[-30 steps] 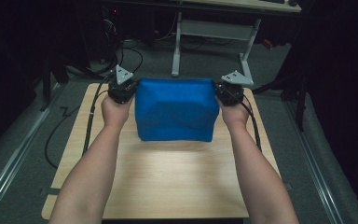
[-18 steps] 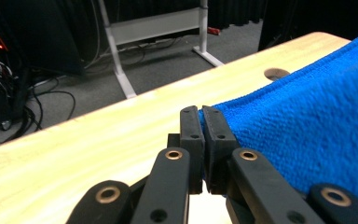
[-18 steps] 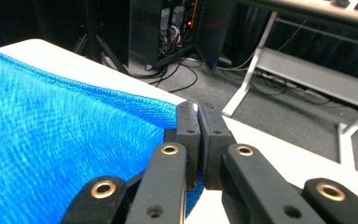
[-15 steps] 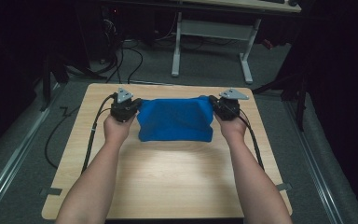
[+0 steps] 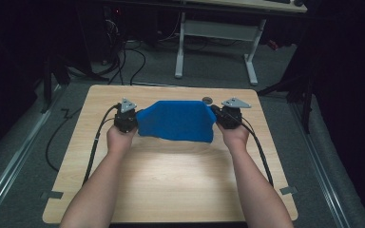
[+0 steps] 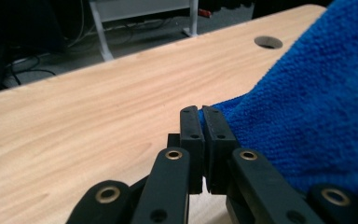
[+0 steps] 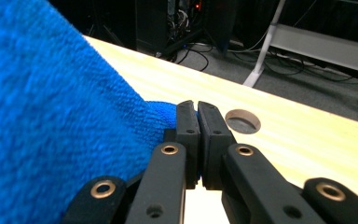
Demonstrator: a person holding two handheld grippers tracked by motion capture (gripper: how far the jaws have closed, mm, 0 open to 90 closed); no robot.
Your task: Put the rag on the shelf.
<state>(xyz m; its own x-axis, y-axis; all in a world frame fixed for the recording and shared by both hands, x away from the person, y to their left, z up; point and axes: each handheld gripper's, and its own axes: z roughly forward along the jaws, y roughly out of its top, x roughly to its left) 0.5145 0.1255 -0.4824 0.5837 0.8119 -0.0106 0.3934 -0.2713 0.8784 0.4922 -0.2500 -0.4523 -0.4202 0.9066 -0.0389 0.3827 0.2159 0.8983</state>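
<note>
A blue terry cloth (image 5: pixel 176 121) hangs stretched between my two grippers over the far half of the wooden table (image 5: pixel 171 180). The left gripper (image 5: pixel 134 115) pinches the cloth's left top corner, and its jaws stand shut on the blue cloth (image 6: pixel 307 102) in the left gripper view (image 6: pixel 200 112). At the other end, the right gripper (image 5: pixel 217 113) holds the right top corner. Its jaws are shut on the blue cloth (image 7: pixel 51 116) in the right gripper view (image 7: pixel 192 106). The cloth's lower edge rests on the tabletop.
A round cable hole (image 5: pixel 207 100) lies in the table just behind the cloth, near the right gripper. Black cables (image 5: pixel 97 142) trail from both grippers along the table's sides. Beyond the table stand a white desk frame (image 5: pixel 214 42) and floor cables.
Both grippers have come down and moved away from me with the cloth. It hung high as a square sheet; now it sags lower, its bottom edge on the table.
</note>
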